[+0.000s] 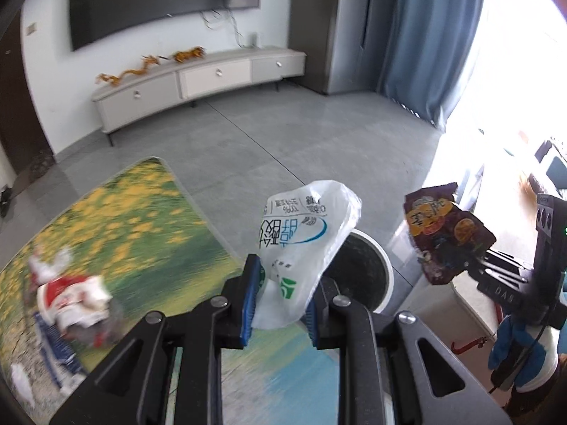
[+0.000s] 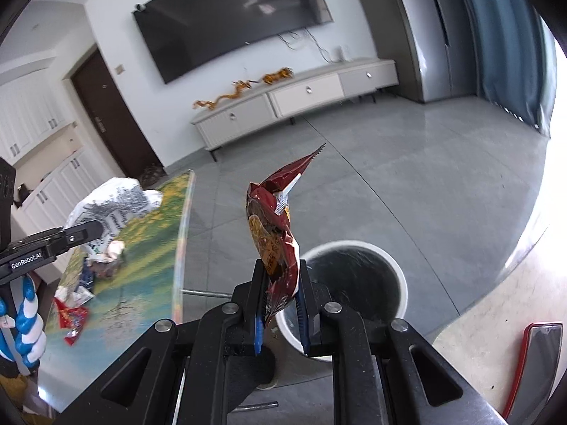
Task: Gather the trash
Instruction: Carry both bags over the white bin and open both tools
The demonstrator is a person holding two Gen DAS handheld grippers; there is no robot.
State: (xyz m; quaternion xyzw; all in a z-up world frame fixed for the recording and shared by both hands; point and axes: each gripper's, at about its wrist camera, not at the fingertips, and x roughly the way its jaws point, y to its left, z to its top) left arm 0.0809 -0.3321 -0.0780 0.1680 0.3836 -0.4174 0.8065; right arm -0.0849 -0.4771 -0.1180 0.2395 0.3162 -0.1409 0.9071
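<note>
My left gripper (image 1: 281,295) is shut on a white plastic pouch (image 1: 301,244) with blue and green print. The pouch hangs at the near left rim of a round white trash bin (image 1: 384,269) with a dark liner. My right gripper (image 2: 281,306) is shut on a crumpled dark red snack wrapper (image 2: 274,237), held up just left of the bin (image 2: 402,276) on the grey floor. In the left wrist view the red wrapper (image 1: 446,233) shows to the right of the bin, above a pale surface. The white pouch (image 2: 106,209) also shows at the left in the right wrist view.
A table with a yellow-flower landscape top (image 1: 134,212) lies to the left, carrying more litter: a red and white wrapper (image 1: 71,297) and small red packets (image 2: 72,318). A low TV cabinet (image 1: 212,78) stands by the far wall. Blue curtains (image 1: 432,35) hang right.
</note>
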